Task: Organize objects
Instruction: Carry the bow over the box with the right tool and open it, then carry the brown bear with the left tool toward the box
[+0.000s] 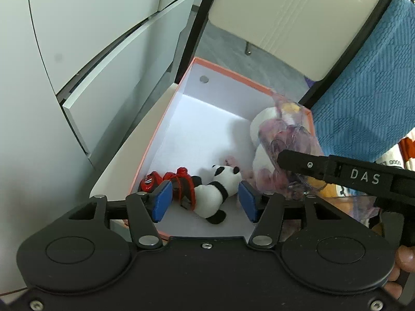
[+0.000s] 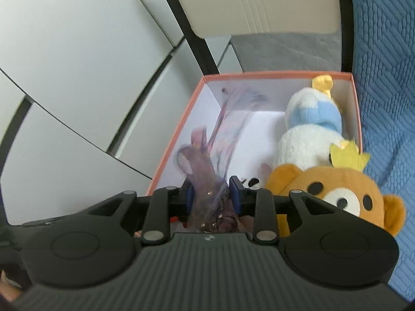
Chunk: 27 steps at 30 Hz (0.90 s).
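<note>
— Since the pouch (image 2: 207,176) is sheer and limp, how is it expected to handle?

— It is judged very light and floppy, likely to sag, swing and snag. It is best taken where the fabric bunches, and that is where it is pinched now: the right gripper (image 2: 211,194) is closed on its gathered neck, with the loose end trailing toward the far side over the box (image 2: 179,127).

— Where is the pouch placed relative to both tongs?

— It is held between the right jaws, above the box's near part, left of the white plush (image 2: 308,134) and the bear (image 2: 326,191). From the left wrist it is seen to the right of the left gripper (image 1: 205,202), just beside its right pad. The left gripper is open and empty, held over the panda (image 1: 215,189) and the red toy (image 1: 168,181), which lie in the box's near left corner.
</note>
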Available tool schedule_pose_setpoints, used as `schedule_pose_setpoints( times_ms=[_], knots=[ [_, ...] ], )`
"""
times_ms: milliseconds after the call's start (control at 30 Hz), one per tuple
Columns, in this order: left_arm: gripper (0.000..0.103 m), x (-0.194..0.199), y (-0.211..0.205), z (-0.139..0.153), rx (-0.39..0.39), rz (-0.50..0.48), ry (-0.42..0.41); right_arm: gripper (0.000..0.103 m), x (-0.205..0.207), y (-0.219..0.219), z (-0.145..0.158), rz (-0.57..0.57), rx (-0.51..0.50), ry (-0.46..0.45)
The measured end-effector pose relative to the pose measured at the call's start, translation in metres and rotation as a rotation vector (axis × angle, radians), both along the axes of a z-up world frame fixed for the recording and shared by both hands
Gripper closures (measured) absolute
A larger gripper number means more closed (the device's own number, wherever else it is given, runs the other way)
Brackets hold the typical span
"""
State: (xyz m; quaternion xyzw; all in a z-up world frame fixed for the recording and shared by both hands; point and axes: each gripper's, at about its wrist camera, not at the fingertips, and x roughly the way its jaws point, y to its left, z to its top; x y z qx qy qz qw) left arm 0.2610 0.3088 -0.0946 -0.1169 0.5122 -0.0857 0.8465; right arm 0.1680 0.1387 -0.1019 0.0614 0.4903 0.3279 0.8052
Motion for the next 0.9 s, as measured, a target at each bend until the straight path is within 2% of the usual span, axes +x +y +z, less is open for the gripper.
schedule_pose_setpoints(
  times_ms=[33, 67, 133, 167, 333, 533, 633, 767, 900],
  knots=[
    [0.046, -0.002, -0.001, 0.005, -0.003, 0.001, -0.009, 0.066, 0.001, -0.001, 0.004, 0.002, 0.004, -0.006],
    [0.042, -0.004, -0.001, 0.009, -0.004, 0.001, -0.019, 0.059, 0.001, -0.002, 0.009, 0.001, 0.006, -0.014],
    [0.038, -0.01, -0.004, 0.019, -0.007, -0.003, -0.043, 0.017, -0.004, -0.007, 0.022, -0.001, 0.028, -0.042],
    [0.038, -0.012, -0.006, 0.024, -0.008, -0.006, -0.052, 0.01, -0.006, -0.009, 0.027, -0.006, 0.044, -0.057],
    [0.032, -0.029, -0.021, 0.05, -0.015, -0.029, -0.101, 0.011, -0.017, -0.035, 0.056, -0.026, 0.115, -0.093],
    [0.022, -0.051, -0.048, 0.075, -0.029, -0.064, -0.15, 0.011, -0.032, -0.077, 0.084, -0.071, 0.12, -0.162],
    [0.021, -0.063, -0.062, 0.082, -0.031, -0.088, -0.163, 0.011, -0.04, -0.099, 0.091, -0.096, 0.125, -0.184],
    [0.013, -0.079, -0.08, 0.089, -0.036, -0.112, -0.181, 0.011, -0.052, -0.127, 0.096, -0.118, 0.133, -0.203],
    [0.013, -0.097, -0.096, 0.091, -0.036, -0.132, -0.193, 0.011, -0.067, -0.154, 0.101, -0.136, 0.127, -0.229]
  ],
)
